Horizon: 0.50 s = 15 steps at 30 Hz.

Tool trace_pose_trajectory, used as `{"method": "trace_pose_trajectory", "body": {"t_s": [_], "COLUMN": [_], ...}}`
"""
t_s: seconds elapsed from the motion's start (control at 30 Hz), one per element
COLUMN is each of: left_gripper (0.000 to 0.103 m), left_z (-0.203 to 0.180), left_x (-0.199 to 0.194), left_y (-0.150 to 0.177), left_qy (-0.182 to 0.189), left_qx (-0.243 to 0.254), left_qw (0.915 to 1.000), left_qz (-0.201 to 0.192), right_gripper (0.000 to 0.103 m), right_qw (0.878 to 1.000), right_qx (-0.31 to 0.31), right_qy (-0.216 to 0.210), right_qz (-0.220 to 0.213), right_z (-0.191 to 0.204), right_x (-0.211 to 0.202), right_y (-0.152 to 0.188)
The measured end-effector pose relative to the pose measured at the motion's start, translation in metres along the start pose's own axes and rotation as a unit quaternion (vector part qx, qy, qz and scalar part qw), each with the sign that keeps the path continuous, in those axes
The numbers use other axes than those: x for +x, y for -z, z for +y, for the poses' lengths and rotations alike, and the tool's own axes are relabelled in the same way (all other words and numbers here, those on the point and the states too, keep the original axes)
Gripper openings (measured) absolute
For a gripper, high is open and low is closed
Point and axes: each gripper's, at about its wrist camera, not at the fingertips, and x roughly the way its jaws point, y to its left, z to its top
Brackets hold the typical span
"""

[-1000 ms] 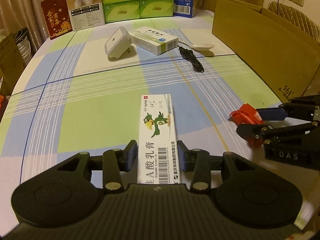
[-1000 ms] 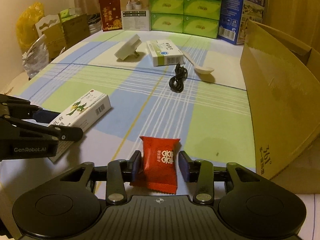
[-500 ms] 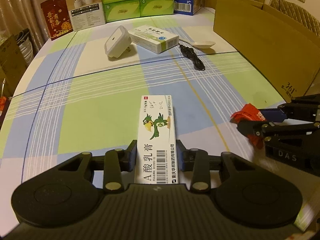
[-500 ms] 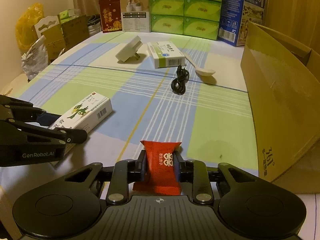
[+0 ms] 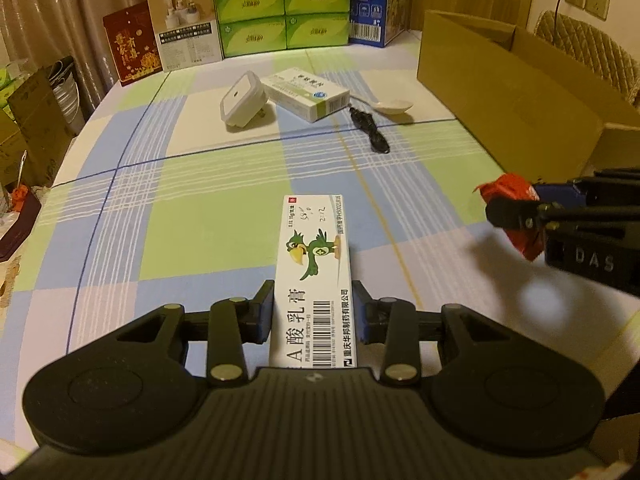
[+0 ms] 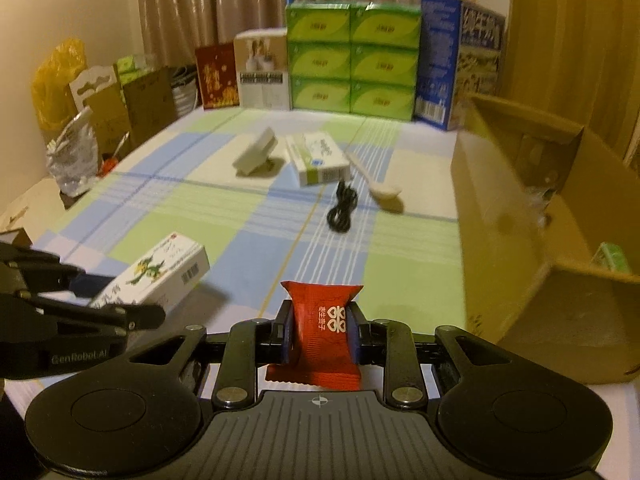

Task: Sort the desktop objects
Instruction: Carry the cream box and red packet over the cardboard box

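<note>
Cable (image 6: 341, 208), spoon (image 6: 385, 191) ahead; left gripper (image 5: 313, 307) clamping ointment box (image 5: 316, 264), right gripper (image 6: 320, 334) clamping red packet (image 6: 320, 332)

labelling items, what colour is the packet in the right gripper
Red, with small white print; the packet shows best in the right wrist view.

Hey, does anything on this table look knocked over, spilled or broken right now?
Nothing spilled or broken. Only the white plug adapter sits tipped on its prongs beside the green-striped box, with the spoon and black cable lying loose nearby.
</note>
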Motion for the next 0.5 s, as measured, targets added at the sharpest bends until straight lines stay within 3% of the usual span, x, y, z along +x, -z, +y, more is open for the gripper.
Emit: {"method": "trace_pose_trajectory", "body": {"t_s": [0.5], "left_gripper": [0.033], "left_z": [-0.047], "left_x": [-0.056], "left_y": [-0.024], "left_qy": [0.026], "left_qx": [0.001], "left_qw": [0.9994], "left_qz": [-0.022], "right_gripper": [0.023], "right_qw": [0.997], "right_qx": [0.026], "right_qy": [0.032], "right_qz": [-0.062], "right_z": [-0.034], "right_x": [-0.082], "right_y": [-0.021]}}
